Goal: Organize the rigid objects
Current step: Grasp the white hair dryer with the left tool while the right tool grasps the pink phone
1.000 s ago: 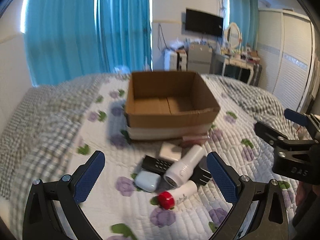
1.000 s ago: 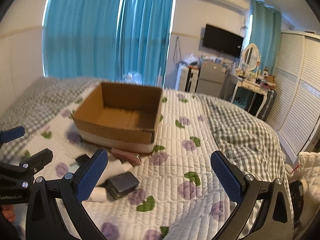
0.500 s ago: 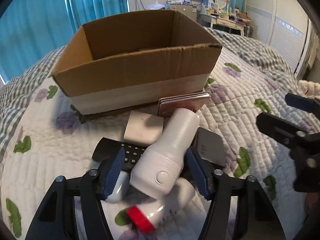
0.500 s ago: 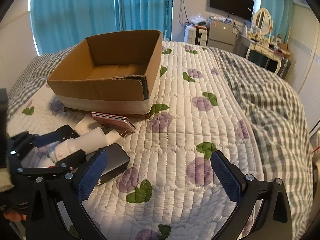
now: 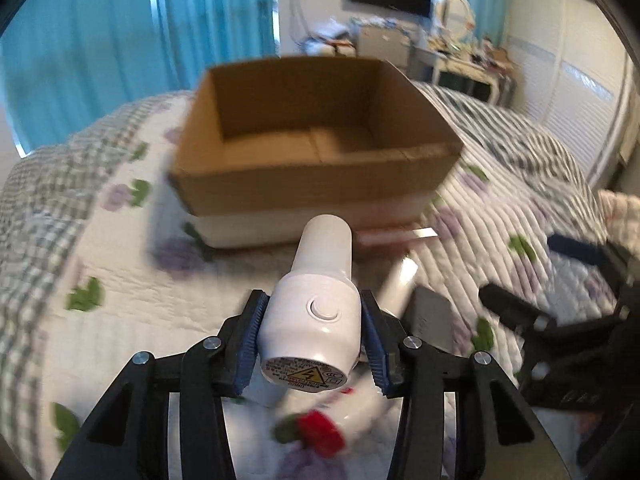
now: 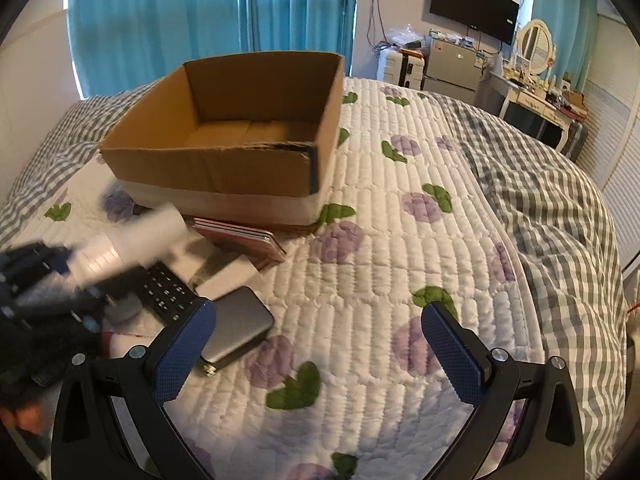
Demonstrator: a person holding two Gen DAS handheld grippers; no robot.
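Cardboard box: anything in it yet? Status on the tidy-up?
Nothing done: the cardboard box looks empty. In hand: the left gripper is shut on the white cylindrical device. The right gripper is open, holding nothing. Left on the quilt: remote control, grey power bank, pink phone, red-capped tube.

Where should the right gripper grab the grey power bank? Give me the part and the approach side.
Grip the power bank across its two long edges, coming down from above. It lies flat on the quilt, thin and slab-shaped, so only its narrow width suits the open right gripper. The remote crowds its left side.
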